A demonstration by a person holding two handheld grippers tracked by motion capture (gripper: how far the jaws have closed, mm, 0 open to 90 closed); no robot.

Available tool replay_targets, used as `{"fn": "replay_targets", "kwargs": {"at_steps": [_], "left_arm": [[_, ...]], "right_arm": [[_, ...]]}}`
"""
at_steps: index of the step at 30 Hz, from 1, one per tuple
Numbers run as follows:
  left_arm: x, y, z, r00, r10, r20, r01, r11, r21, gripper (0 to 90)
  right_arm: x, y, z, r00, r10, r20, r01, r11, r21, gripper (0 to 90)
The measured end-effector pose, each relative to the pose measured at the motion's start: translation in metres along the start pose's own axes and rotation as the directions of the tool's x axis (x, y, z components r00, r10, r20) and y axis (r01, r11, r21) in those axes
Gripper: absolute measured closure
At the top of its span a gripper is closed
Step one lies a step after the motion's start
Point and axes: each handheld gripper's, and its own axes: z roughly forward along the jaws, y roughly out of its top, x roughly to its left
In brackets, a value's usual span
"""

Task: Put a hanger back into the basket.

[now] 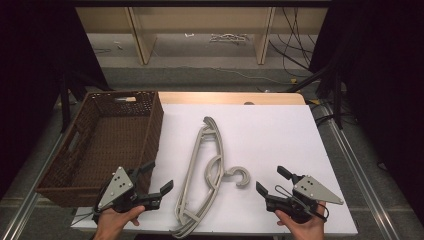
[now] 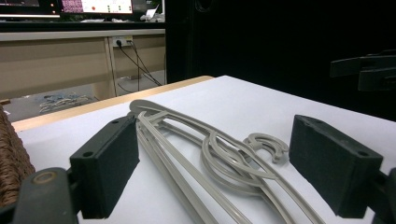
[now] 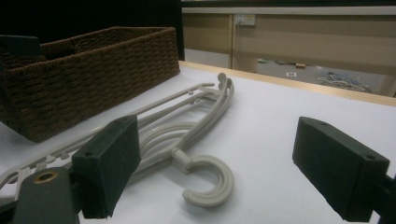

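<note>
lying stacked flat on the white table (image 1: 280, 135) between the left gripper (image 1: 156, 178) and right gripper (image 1: 268, 180), both with jaws apart and empty, the grey hangers (image 1: 202, 175) could slide or separate if one is pinched alone.

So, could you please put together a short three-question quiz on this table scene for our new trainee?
1. True or false: the grey hangers lie inside the brown wicker basket.
2. Which way does the hangers' hook point: A) toward the right gripper, B) toward the basket, C) straight up?
3. How do the jaws of the left gripper stand?

Key: 1. False; they lie on the white table, beside the basket. 2. A. 3. Open, holding nothing.
</note>
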Motion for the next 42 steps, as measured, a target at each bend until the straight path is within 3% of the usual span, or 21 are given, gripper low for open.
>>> {"fn": "replay_targets", "kwargs": {"at_steps": [5, 7, 11, 17, 21, 22, 25, 28, 32, 35, 39, 42], "left_arm": [[0.0, 0.0, 0.0, 1.0, 0.003, 0.001, -0.003, 1.0, 0.003, 16.0], [-0.001, 0.0, 0.0, 1.0, -0.004, 0.004, 0.004, 1.0, 0.007, 15.9], [-0.001, -0.001, 0.001, 1.0, -0.001, 0.007, 0.001, 0.9999, 0.011, 16.0], [-0.002, -0.001, 0.001, 1.0, -0.005, 0.009, 0.004, 0.9999, 0.014, 16.0], [-0.002, -0.001, 0.002, 0.9999, -0.007, 0.011, 0.007, 0.9999, 0.015, 15.9], [-0.003, -0.001, 0.002, 0.9999, -0.009, 0.012, 0.009, 0.9998, 0.015, 16.0], [-0.003, -0.001, 0.002, 0.9999, -0.01, 0.011, 0.01, 0.9998, 0.015, 15.9], [-0.002, -0.002, 0.002, 0.9999, -0.006, 0.009, 0.006, 0.9999, 0.014, 16.0], [-0.004, -0.002, 0.002, 0.9999, -0.012, 0.012, 0.011, 0.9998, 0.015, 15.9], [-0.004, -0.002, 0.002, 0.9999, -0.012, 0.012, 0.012, 0.9998, 0.015, 15.9], [-0.004, -0.002, 0.002, 0.9998, -0.014, 0.013, 0.013, 0.9998, 0.013, 15.9], [-0.004, -0.002, 0.002, 0.9998, -0.015, 0.014, 0.014, 0.9998, 0.014, 16.0]], "right_arm": [[0.0, 0.0, 0.001, 1.0, 0.006, 0.001, -0.006, 1.0, 0.006, 17.3], [-0.003, 0.0, 0.002, 0.9992, -0.04, 0.007, 0.04, 0.999, -0.006, 17.9], [-0.003, -0.001, 0.003, 0.999, -0.044, 0.0, 0.044, 0.999, -0.007, 19.6], [-0.004, -0.001, 0.008, 0.9976, -0.064, -0.028, 0.065, 0.997, 0.034, 27.3], [-0.006, -0.001, 0.017, 0.9952, -0.088, -0.042, 0.091, 0.991, 0.094, 30.8], [-0.007, 0.0, 0.017, 0.995, -0.09, -0.042, 0.095, 0.987, 0.13, 30.8], [-0.009, -0.001, 0.024, 0.9933, -0.106, -0.047, 0.111, 0.984, 0.136, 31.8], [-0.011, -0.002, 0.033, 0.9917, -0.105, -0.074, 0.119, 0.968, 0.219, 35.3], [-0.013, -0.004, 0.047, 0.9889, -0.125, -0.08, 0.143, 0.951, 0.273, 39.8], [-0.014, -0.004, 0.056, 0.988, -0.13, -0.084, 0.149, 0.945, 0.292, 40.7], [-0.021, -0.008, 0.078, 0.9914, -0.106, -0.076, 0.127, 0.921, 0.369, 43.6], [-0.025, -0.01, 0.09, 0.9904, -0.11, -0.085, 0.134, 0.908, 0.398, 46.3]]}}
